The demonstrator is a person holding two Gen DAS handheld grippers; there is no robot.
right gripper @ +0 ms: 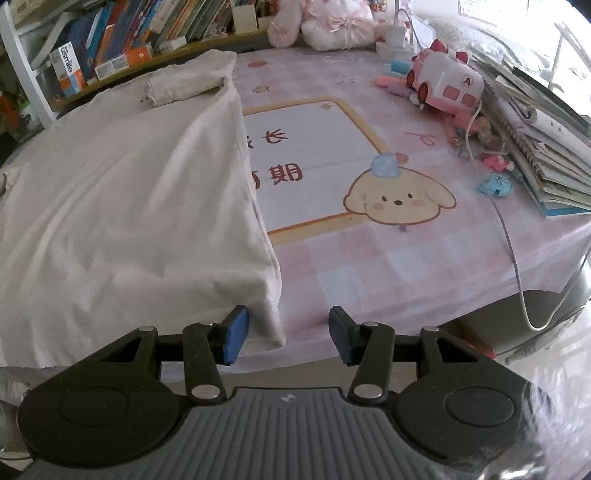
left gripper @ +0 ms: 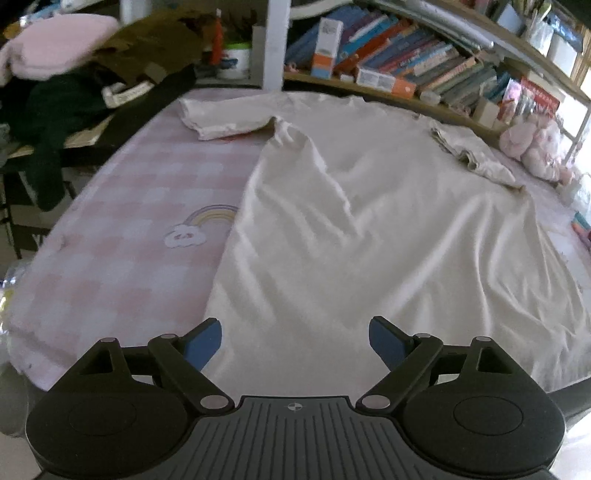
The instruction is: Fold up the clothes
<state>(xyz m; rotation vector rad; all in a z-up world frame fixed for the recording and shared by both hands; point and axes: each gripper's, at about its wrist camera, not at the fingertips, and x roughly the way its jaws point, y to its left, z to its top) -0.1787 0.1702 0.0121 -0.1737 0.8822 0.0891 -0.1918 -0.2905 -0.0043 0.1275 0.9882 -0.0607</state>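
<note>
Right gripper point(right gripper: 288, 334) open at shirt point(right gripper: 122, 177) hem corner; tablecloth point(right gripper: 388, 266) bare rt.

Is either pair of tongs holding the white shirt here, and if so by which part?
Nothing is held. The left tongs stand open above the white shirt's hem; the right tongs are open around its near right corner, pads not pressing it.

A table covered with a pink-and-white checked cloth point(left gripper: 110, 229) printed with a rainbow, a cartoon puppy and a framed panel fills the room's middle. Behind it runs a long wooden shelf point(left gripper: 388, 92) packed with colourful books, crossed by a white upright post point(left gripper: 275, 44). Bright daylight enters through a window point(right gripper: 517, 11) at the far corner.
</note>
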